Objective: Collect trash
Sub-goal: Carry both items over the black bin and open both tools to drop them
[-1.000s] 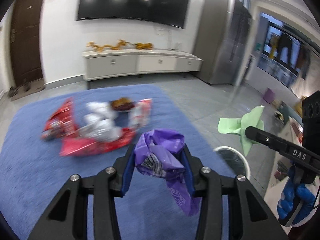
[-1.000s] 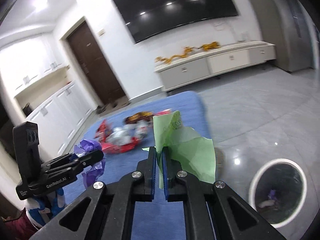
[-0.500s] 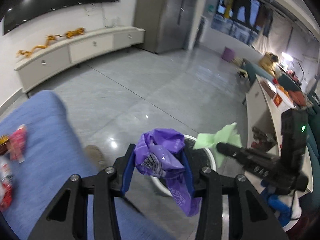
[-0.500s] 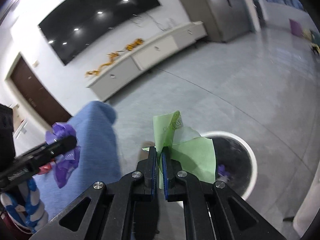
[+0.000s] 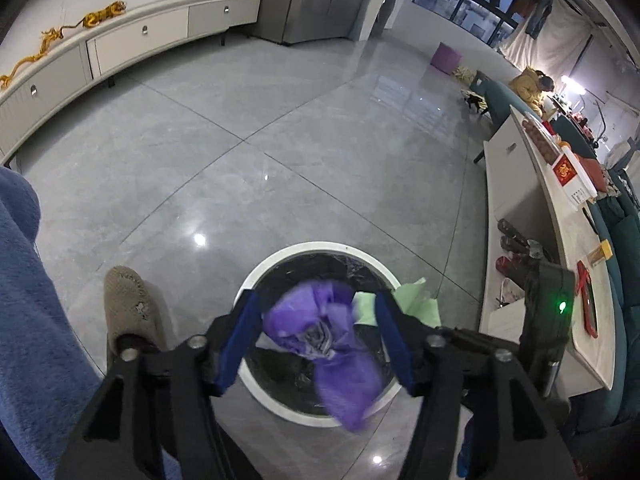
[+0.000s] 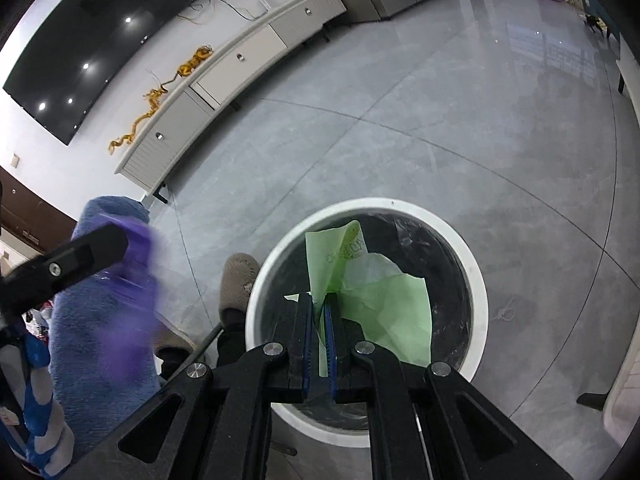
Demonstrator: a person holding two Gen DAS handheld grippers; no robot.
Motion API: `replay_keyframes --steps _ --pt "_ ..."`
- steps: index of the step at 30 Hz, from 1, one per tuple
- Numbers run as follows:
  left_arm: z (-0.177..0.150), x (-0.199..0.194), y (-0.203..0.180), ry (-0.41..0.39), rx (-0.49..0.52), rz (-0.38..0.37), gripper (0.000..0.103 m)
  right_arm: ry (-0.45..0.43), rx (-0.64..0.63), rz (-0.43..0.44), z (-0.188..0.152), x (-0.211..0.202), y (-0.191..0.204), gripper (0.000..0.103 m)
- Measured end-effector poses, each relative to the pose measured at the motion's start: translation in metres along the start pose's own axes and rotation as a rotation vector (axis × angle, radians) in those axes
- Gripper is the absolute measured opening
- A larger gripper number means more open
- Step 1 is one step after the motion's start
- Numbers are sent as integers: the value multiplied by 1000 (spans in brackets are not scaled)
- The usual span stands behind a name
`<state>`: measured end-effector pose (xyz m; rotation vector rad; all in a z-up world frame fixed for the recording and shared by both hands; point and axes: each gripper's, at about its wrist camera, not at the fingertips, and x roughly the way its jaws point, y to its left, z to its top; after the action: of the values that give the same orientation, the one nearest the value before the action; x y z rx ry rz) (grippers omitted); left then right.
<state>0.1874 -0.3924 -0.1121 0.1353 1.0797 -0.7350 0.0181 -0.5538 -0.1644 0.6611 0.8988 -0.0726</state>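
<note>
Trash is poised over the bin on both sides. The left tongs (image 5: 316, 334) stand spread wide, their blue pads (image 5: 238, 340) no longer pressing the crumpled purple wrapper (image 5: 320, 336), which shows blurred between them and directly above the dark mouth of the white-rimmed trash bin (image 5: 256, 276); the blur and the gap on either side suggest it is released and dropping, though whether a corner yet clings to a pad cannot be told. The right tongs (image 6: 319, 316) are clenched on a thin green paper wrapper (image 6: 384, 300), pinching one edge so the rest of the sheet fans out ahead of the tips, over the bin's black liner (image 6: 448, 248). That hold makes sense: a flat, light sheet gripped by its edge hangs clear of the tongs and should fall cleanly once let go. Both tools are held nose-down above the opening, apparently so that nothing can land on the grey tiled floor (image 6: 440, 120). To the left of the right tongs the other tool shows with the purple smear beside a blue blanket (image 6: 100, 320), and a beige slipper (image 5: 130, 304) sits just beside the bin's rim, left of the left tongs. Judging by this, the purple piece is being disposed of, and the green sheet only needs the grip eased while centred over the opening; being light, it may drift toward the rim.
</note>
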Motion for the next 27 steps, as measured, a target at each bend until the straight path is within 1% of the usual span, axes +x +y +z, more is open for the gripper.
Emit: replay_keyframes --steps 4,5,6,8,10,12,20,23,27 --pt "0 8 3 21 -19 -16 63 11 9 -15 2 7 -2 7" --pt "0 10 3 24 -19 -19 64 11 10 -17 1 7 -4 8" --pt "-1 10 2 25 -18 -19 64 12 11 -19 1 7 -5 11" --pt "-3 8 3 24 -21 -18 64 12 13 -23 2 8 -3 20" --pt "-4 3 2 16 -25 -22 64 6 11 -26 2 5 -1 36" --pt "-4 -3 0 1 -22 -13 64 1 5 -33 2 4 2 38" --pt "-7 -29 3 -45 -24 3 64 -21 -12 -36 6 -9 9 39" --pt "-9 -39 6 -61 -28 6 64 -25 -14 -32 8 -11 12 41" --pt "-11 -45 9 -69 -34 7 64 -18 -2 -22 9 -10 10 54"
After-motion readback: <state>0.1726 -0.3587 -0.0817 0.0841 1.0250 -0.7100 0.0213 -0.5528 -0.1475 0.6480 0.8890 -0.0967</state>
